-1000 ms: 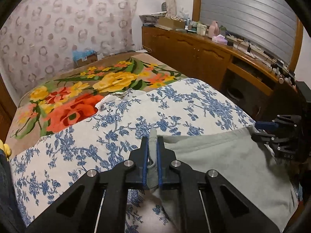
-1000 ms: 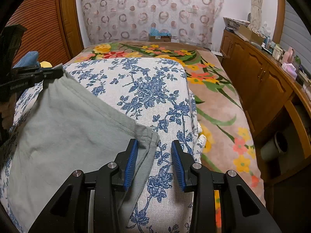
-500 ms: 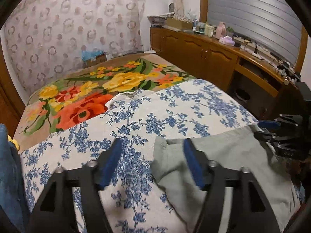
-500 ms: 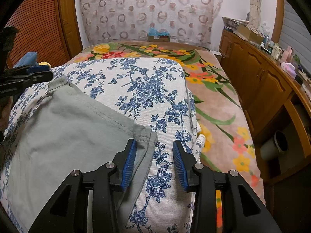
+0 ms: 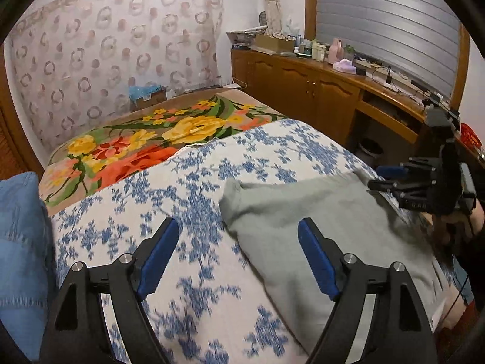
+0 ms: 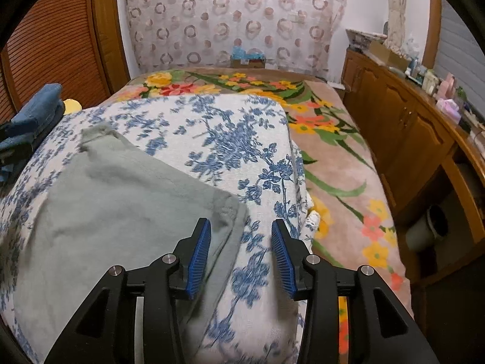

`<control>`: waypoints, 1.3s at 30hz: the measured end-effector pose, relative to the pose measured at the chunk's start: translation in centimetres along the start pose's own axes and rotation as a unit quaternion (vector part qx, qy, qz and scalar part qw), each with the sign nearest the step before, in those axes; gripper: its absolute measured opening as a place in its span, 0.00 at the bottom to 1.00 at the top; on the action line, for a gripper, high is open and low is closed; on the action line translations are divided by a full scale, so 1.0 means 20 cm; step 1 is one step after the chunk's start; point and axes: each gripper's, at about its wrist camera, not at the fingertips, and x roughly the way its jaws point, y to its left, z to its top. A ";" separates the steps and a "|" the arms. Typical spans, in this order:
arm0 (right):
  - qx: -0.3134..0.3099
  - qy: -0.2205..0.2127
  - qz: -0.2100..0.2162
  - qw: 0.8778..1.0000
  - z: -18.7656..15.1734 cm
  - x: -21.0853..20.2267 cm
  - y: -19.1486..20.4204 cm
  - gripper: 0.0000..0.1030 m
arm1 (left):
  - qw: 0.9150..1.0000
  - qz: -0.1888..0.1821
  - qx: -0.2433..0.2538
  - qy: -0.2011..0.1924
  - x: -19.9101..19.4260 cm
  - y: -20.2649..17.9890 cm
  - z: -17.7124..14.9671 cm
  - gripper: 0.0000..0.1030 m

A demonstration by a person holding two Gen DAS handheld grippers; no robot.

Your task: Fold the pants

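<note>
Now that the left gripper (image 5: 233, 254) has just opened and dropped the pants (image 5: 303, 212) corner, nothing sits between its pads. The right gripper (image 6: 241, 253) has also been spreading apart, fabric edge loose between its pads. That fold looks laid on the bedspread (image 6: 230, 139).

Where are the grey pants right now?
The grey pants lie flat on the blue-flowered quilt, right of centre in the left wrist view and lower left in the right wrist view, released by both tongs.

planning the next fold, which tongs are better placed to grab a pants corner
Right. The right tongs straddle the near corner of the grey pants; the left tongs are open, and their corner lies ahead of their tips.
</note>
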 end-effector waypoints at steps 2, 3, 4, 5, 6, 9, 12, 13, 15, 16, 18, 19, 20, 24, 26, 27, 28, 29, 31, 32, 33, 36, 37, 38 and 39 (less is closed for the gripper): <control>0.003 -0.011 0.008 1.000 -0.02 -0.06 0.03 0.42 | 1.000 -0.005 0.002 0.000 -0.03 -0.02 -0.03 0.79; 0.003 -0.016 0.009 1.000 -0.03 -0.10 0.05 0.42 | 1.000 -0.007 0.003 0.001 -0.04 -0.03 -0.05 0.79; 0.002 -0.018 0.010 1.000 -0.05 -0.13 0.07 0.42 | 1.000 -0.010 0.004 0.002 -0.05 -0.05 -0.07 0.79; 0.001 -0.020 0.011 1.000 -0.07 -0.16 0.09 0.42 | 1.000 -0.012 0.005 0.001 -0.07 -0.07 -0.08 0.79; 0.000 -0.023 0.014 1.000 -0.09 -0.20 0.11 0.42 | 1.000 -0.013 0.006 0.000 -0.09 -0.08 -0.10 0.79; 0.000 -0.028 0.021 0.999 -0.15 -0.28 0.15 0.42 | 1.000 -0.017 0.010 0.000 -0.13 -0.12 -0.14 0.79; -0.005 -0.032 0.023 0.999 -0.22 -0.36 0.20 0.42 | 1.000 -0.018 0.012 0.002 -0.16 -0.15 -0.20 0.79; -0.006 -0.033 0.024 0.999 -0.24 -0.38 0.21 0.42 | 1.000 -0.019 0.013 0.002 -0.18 -0.17 -0.22 0.79; -0.008 -0.036 0.024 0.999 -0.28 -0.43 0.24 0.42 | 1.000 -0.020 0.013 0.004 -0.20 -0.19 -0.25 0.79; -0.008 -0.038 0.024 0.999 -0.30 -0.45 0.25 0.42 | 1.000 -0.020 0.013 0.005 -0.21 -0.20 -0.27 0.79; -0.004 -0.041 0.028 0.999 -0.34 -0.49 0.26 0.42 | 1.000 -0.023 0.011 0.007 -0.23 -0.22 -0.30 0.79; -0.001 -0.041 0.029 0.999 -0.36 -0.51 0.27 0.42 | 1.000 -0.026 0.009 0.010 -0.23 -0.23 -0.33 0.79; 0.001 -0.041 0.031 0.999 -0.37 -0.53 0.28 0.42 | 0.999 -0.029 0.007 0.013 -0.24 -0.24 -0.35 0.79; 0.012 -0.035 0.037 0.999 -0.47 -0.57 0.29 0.42 | 0.999 -0.038 0.008 0.025 -0.24 -0.29 -0.43 0.79; 0.020 -0.030 0.039 0.999 -0.51 -0.58 0.30 0.42 | 0.999 -0.041 0.010 0.033 -0.23 -0.32 -0.47 0.79; 0.025 -0.026 0.041 0.998 -0.53 -0.59 0.29 0.42 | 0.998 -0.043 0.010 0.036 -0.23 -0.33 -0.48 0.79; 0.030 -0.022 0.042 0.998 -0.53 -0.59 0.29 0.42 | 0.998 -0.046 0.010 0.040 -0.23 -0.34 -0.50 0.79; 0.034 -0.017 0.043 0.998 -0.54 -0.59 0.30 0.42 | 0.998 -0.048 0.010 0.042 -0.22 -0.35 -0.51 0.79; 0.042 -0.008 0.045 0.998 -0.58 -0.58 0.30 0.42 | 0.998 -0.049 0.009 0.047 -0.21 -0.36 -0.53 0.79; 0.044 -0.005 0.045 0.998 -0.58 -0.58 0.29 0.42 | 0.998 -0.049 0.009 0.049 -0.20 -0.36 -0.54 0.79; 0.047 -0.001 0.044 0.998 -0.60 -0.58 0.29 0.42 | 0.997 -0.049 0.009 0.052 -0.20 -0.37 -0.55 0.79; 0.063 0.007 0.044 0.997 -0.63 -0.57 0.27 0.42 | 0.997 -0.048 0.007 0.059 -0.18 -0.37 -0.58 0.79; 0.068 0.008 0.045 0.997 -0.63 -0.57 0.27 0.42 | 0.997 -0.048 0.007 0.060 -0.18 -0.37 -0.58 0.79; 0.071 0.009 0.045 0.996 -0.64 -0.57 0.28 0.42 | 0.997 -0.047 0.005 0.062 -0.17 -0.36 -0.59 0.79; 0.073 0.011 0.044 0.996 -0.65 -0.56 0.28 0.42 | 0.997 -0.047 0.005 0.063 -0.17 -0.36 -0.59 0.79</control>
